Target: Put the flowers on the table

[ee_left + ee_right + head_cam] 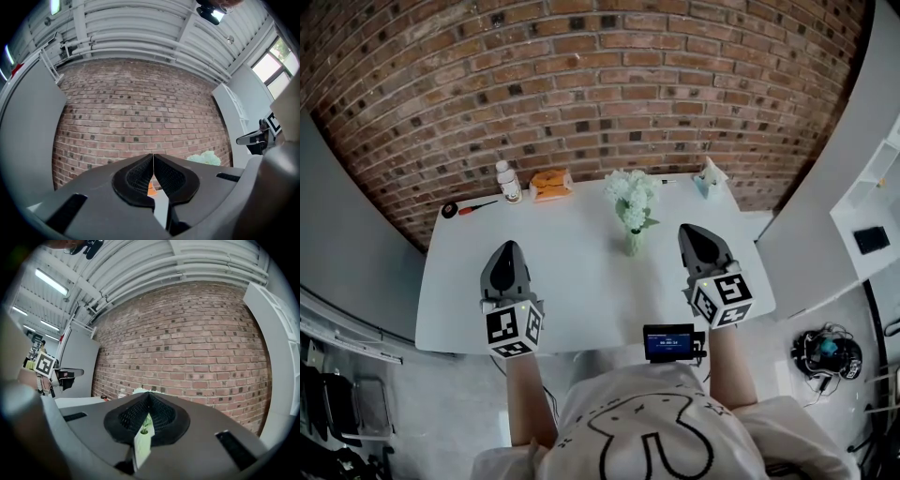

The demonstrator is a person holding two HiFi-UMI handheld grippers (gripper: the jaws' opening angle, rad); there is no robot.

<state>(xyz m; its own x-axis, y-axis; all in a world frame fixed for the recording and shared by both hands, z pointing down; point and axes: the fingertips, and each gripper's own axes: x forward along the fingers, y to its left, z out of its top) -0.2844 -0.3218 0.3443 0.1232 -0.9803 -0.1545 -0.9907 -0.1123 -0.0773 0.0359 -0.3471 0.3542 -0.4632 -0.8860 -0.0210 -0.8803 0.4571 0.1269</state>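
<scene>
A bunch of pale white-green flowers (632, 195) stands upright in a small green vase (635, 242) at the middle of the white table (581, 281). My left gripper (507, 248) hovers over the table's left half, shut and holding nothing. My right gripper (694, 230) is just right of the vase, apart from it, also shut and holding nothing. In the left gripper view the jaws (153, 157) meet at their tips and the flowers (205, 158) peek over the right jaw. In the right gripper view the closed jaws (149, 394) frame the distant vase (143, 429) below the pads.
Along the table's far edge lie a white bottle (507, 181), an orange packet (550, 184), a red-handled tool (475, 207) and a teal paper object (708, 176). A small screen device (669, 341) sits at the near edge. A brick wall stands behind the table.
</scene>
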